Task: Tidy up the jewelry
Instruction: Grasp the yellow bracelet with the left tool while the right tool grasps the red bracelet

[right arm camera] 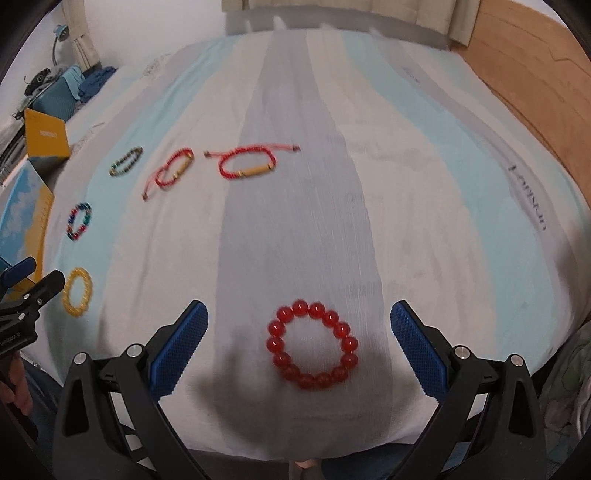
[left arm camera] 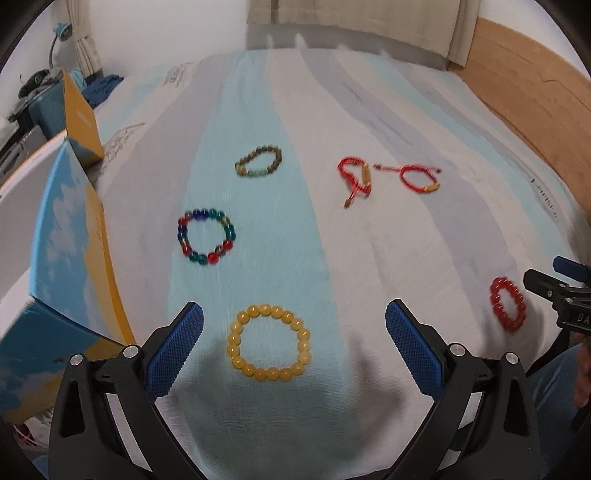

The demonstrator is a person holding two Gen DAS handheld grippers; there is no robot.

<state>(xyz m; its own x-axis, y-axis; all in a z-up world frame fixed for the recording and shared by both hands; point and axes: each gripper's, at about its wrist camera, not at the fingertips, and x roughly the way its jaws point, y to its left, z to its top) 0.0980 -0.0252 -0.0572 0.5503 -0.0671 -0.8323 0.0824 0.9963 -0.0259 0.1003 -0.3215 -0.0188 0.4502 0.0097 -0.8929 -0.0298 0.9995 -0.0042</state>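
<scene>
Several bracelets lie on a striped bedsheet [left arm camera: 369, 258]. My left gripper [left arm camera: 294, 347] is open above a yellow bead bracelet [left arm camera: 268, 342], which lies between its fingers. My right gripper [right arm camera: 299, 345] is open above a red bead bracelet [right arm camera: 312, 344]. Farther off lie a multicoloured bead bracelet [left arm camera: 205, 236], a brown-green bead bracelet [left arm camera: 258, 161] and two red cord bracelets [left arm camera: 355, 178] [left arm camera: 419, 178]. The red bead bracelet [left arm camera: 507, 303] and the right gripper [left arm camera: 554, 291] show at the right edge of the left wrist view.
An open blue and yellow box [left arm camera: 62, 236] stands at the bed's left edge. A wooden headboard [left arm camera: 524, 85] runs along the right. Clutter and a lamp [left arm camera: 61, 35] sit at the far left. The sheet [right arm camera: 443, 221] continues to the right.
</scene>
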